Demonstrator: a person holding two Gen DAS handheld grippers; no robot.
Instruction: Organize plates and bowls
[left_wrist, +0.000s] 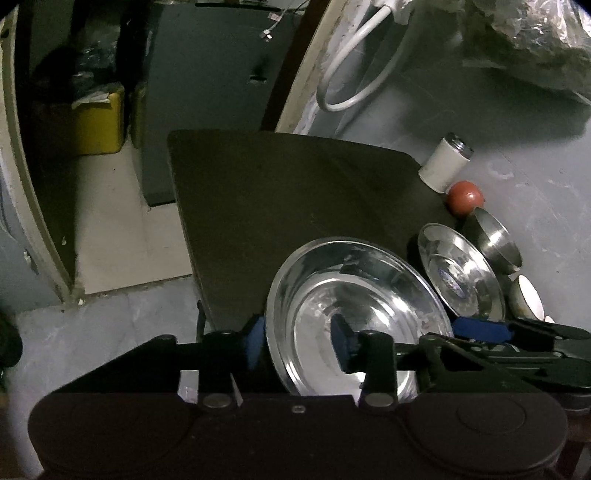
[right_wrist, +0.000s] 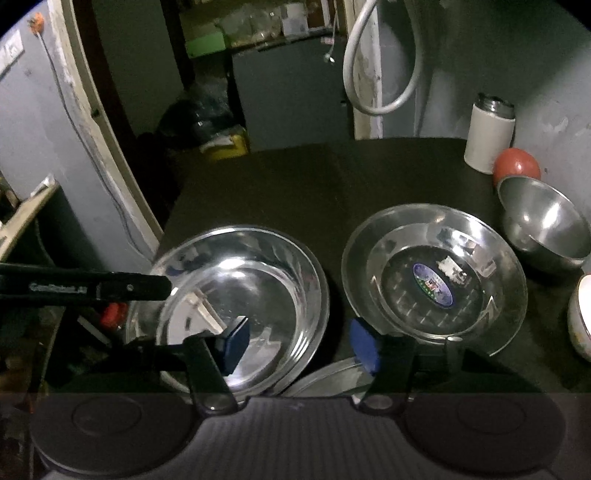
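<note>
A large steel plate (left_wrist: 369, 302) sits on the dark table, its rim between the blue pads of my left gripper (left_wrist: 301, 345); the jaws stand apart on either side of the rim, and contact is unclear. In the right wrist view the same plate (right_wrist: 258, 280) lies at the left with the left gripper's arm (right_wrist: 85, 288) over its edge. My right gripper (right_wrist: 299, 341) is open and empty, hovering between that plate and a stack of two steel plates (right_wrist: 436, 280) with an oval sticker. A steel bowl (right_wrist: 546, 225) stands at the right.
A white flask (right_wrist: 487, 136), a red ball (right_wrist: 517, 162) and a white bowl (right_wrist: 581, 314) stand along the right wall. Another plate's edge (right_wrist: 325, 376) shows under the right gripper. The table's left edge (right_wrist: 170, 221) drops to the floor by a doorway.
</note>
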